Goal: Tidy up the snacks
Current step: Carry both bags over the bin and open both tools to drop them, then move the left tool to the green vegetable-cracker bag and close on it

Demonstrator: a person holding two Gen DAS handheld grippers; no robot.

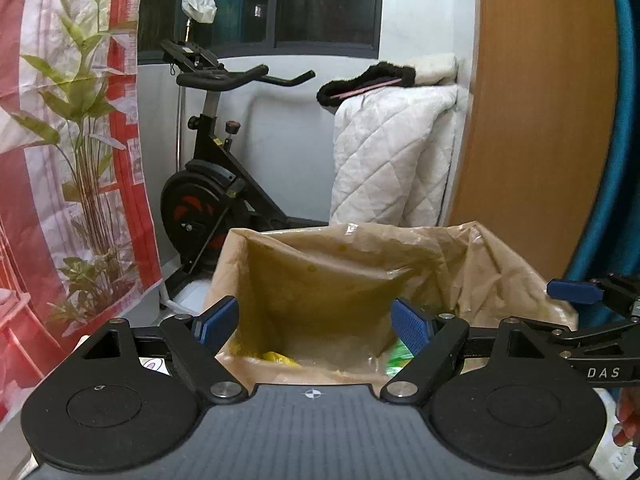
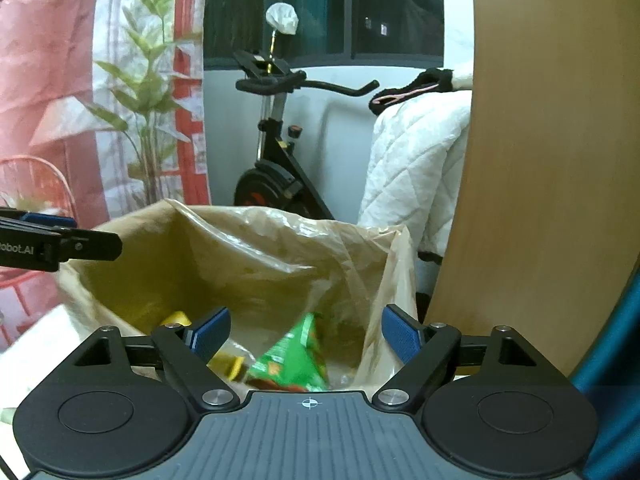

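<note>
A tan plastic bag [image 1: 320, 280] stands open in front of both grippers; it also shows in the right wrist view [image 2: 240, 248]. A green snack packet [image 2: 292, 356] lies blurred inside it, beside a yellow packet [image 2: 176, 318]. In the left wrist view the green packet [image 1: 396, 356] and a yellow packet [image 1: 280, 358] show at the bag's bottom. My left gripper [image 1: 316, 324] is open and empty over the bag's mouth. My right gripper [image 2: 306, 334] is open and empty above the green packet. Each gripper's side shows in the other view.
An exercise bike [image 1: 212, 184] stands behind the bag. A white quilted cover [image 1: 396, 152] is at the back right. A wooden panel [image 1: 540, 120] rises on the right. A red and white curtain with a leaf print [image 1: 68, 140] hangs on the left.
</note>
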